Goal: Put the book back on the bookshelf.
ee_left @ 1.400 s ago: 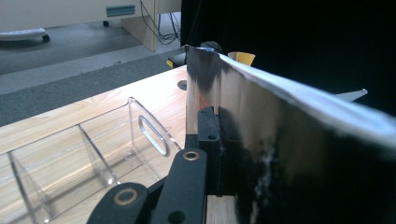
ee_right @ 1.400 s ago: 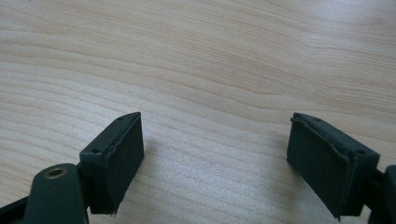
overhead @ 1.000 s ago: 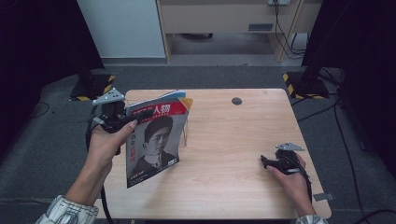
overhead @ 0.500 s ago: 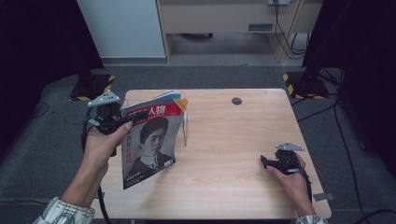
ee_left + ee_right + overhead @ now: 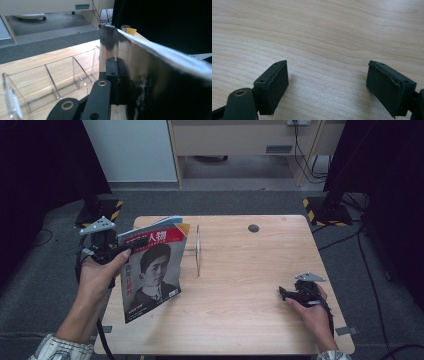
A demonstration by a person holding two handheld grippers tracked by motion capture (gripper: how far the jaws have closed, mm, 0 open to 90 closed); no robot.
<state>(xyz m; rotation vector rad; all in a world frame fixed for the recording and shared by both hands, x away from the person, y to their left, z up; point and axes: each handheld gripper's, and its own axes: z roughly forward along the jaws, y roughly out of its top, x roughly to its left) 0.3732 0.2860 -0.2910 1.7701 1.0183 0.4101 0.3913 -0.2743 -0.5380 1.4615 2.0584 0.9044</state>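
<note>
High view, left gripper [image 5: 131, 249] clamping raised magazine [image 5: 152, 270], forearm outstretched

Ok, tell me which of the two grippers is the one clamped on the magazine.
The left gripper: its jaws are shut on the magazine, held upright over the table's left edge. The right gripper rests open on the table, nothing between its jaws.

A light wooden table [image 5: 240, 320] carries a clear acrylic rack [image 5: 196, 251]; a small dark round disc [image 5: 253, 228] lies beyond the rack.
</note>
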